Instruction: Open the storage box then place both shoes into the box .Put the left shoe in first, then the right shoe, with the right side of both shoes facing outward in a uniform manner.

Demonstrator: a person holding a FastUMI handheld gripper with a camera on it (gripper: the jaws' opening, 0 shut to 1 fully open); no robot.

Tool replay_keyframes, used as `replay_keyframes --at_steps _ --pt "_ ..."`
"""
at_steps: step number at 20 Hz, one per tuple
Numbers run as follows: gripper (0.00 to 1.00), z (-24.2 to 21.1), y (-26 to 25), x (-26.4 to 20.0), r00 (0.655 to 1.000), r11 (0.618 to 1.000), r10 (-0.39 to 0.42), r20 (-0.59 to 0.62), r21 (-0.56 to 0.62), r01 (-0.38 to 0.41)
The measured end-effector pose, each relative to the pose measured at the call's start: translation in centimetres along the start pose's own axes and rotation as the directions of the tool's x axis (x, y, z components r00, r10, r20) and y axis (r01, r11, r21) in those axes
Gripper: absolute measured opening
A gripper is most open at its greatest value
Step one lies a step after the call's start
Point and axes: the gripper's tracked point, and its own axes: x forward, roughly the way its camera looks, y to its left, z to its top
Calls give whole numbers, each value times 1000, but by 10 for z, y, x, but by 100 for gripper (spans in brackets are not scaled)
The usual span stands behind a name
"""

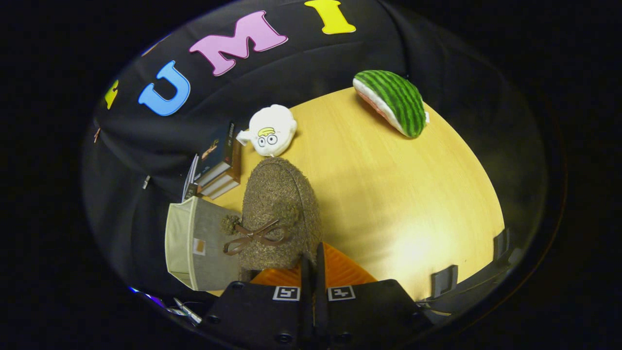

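Note:
A brown fuzzy shoe (279, 209) with a brown bow and two pompoms hangs just ahead of my fingers, toe pointing away from me. My gripper (313, 255) is shut on the shoe's near rim, with the fingers almost together. Left of the shoe stands the grey fabric storage box (214, 243), and its pale beige flap or lining (180, 238) faces away from the shoe. The shoe overlaps the box's right side, so I cannot tell whether they touch. The inside of the box is hidden.
The round wooden table (398, 194) spreads out to the right. Behind the box stand a few books (221, 165). A white plush toy (269, 130) lies beyond the shoe, and a watermelon plush (393, 102) at the far edge. Dark clips (444, 279) sit on the near rim.

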Motion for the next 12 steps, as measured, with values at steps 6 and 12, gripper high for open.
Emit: replay_keyframes --at_steps 6,12 --pt "6 -4 112 -17 990 989 138 38 44 -139" --pt "6 -27 202 -2 978 978 207 -5 15 -207"
